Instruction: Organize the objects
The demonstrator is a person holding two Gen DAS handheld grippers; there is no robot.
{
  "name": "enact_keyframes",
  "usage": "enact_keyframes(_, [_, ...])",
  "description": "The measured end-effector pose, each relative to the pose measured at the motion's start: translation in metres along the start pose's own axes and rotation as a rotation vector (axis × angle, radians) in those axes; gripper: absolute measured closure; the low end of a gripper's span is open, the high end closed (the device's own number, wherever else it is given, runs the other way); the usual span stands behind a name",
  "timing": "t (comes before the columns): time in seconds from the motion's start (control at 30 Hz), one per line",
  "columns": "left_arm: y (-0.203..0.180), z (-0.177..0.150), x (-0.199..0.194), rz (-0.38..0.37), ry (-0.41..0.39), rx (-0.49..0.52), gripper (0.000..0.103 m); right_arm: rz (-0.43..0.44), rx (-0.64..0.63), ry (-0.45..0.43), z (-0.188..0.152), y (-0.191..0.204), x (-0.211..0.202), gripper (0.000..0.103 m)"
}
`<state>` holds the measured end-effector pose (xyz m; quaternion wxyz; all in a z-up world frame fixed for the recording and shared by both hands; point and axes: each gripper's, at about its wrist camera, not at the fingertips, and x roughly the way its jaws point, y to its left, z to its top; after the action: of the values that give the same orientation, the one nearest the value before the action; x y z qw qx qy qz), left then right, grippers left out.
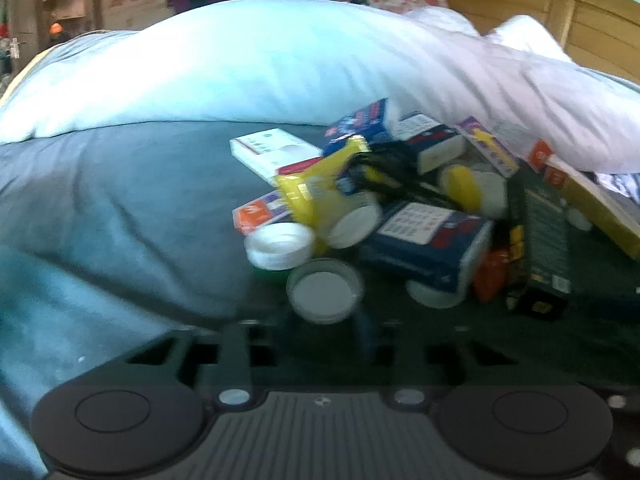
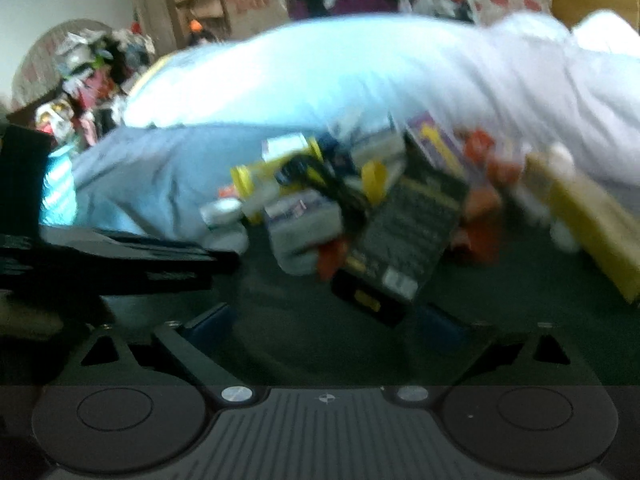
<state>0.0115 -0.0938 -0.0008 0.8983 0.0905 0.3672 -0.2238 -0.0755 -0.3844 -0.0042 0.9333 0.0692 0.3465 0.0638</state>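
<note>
**2 grippers poised at the near edge of a jumbled pile**

The left gripper (image 1: 320, 320) has its jaws partly closed. Blur hides the fingertips, and a clear round jar with a white lid (image 1: 325, 294) lies in the gap between them; whether the pads press on it cannot be told. The right gripper (image 2: 326, 322) stands wide, its blue-padded fingers (image 2: 212, 322) well apart with nothing between them. Just beyond its gap lies the near end of a dark box with yellow print (image 2: 404, 240).

The jar looks light, rigid and smooth, so it is likely to roll or slip. A hold across its round wall, below the lid, seems safest. The dark box looks like stiff, light card; it could be taken across its narrow sides, though a hard squeeze would probably dent it.

Beyond the jar, the pile (image 1: 400, 200) sits on a dark green cover (image 1: 440, 332). It includes a white-lidded tub (image 1: 280, 246), a yellow pouch (image 1: 316, 188), a blue carton (image 1: 424, 244), a white flat box (image 1: 272, 148) and a black cord (image 1: 392, 172) draped over the top. The cord could drag neighbours along if anything beneath it is lifted. A pale blue-white duvet (image 1: 260, 68) rises behind the pile, and the whole scene is smeared by motion, more so in the right wrist view.
</note>
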Motion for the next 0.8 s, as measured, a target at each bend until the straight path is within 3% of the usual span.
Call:
enact_keyframes(0.13, [0.004, -0.002, -0.001, 0.017, -0.015, -0.017, 0.07, 0.048, -0.033, -0.077, 0.004, 0.008, -0.021, 0.016])
enact_keyframes(0.27, [0.027, -0.01, -0.016, 0.058, -0.012, -0.073, 0.07, 0.081, -0.07, -0.14, 0.013, 0.016, -0.029, 0.017])
enact_keyframes(0.47, [0.056, -0.021, -0.041, 0.109, -0.01, -0.098, 0.07, 0.038, -0.173, -0.102, 0.046, 0.033, 0.02, 0.014])
enact_keyframes(0.7, [0.061, -0.018, -0.054, 0.104, -0.031, -0.112, 0.069, -0.052, -0.274, 0.016, 0.044, 0.039, 0.088, 0.015])
enact_keyframes(0.77, [0.06, -0.016, -0.055, 0.105, -0.035, -0.115, 0.069, -0.062, -0.291, 0.012, 0.039, 0.035, 0.088, 0.021])
enact_keyframes(0.8, [0.059, -0.016, -0.056, 0.107, -0.037, -0.115, 0.07, -0.063, -0.293, 0.009, 0.038, 0.035, 0.087, 0.039])
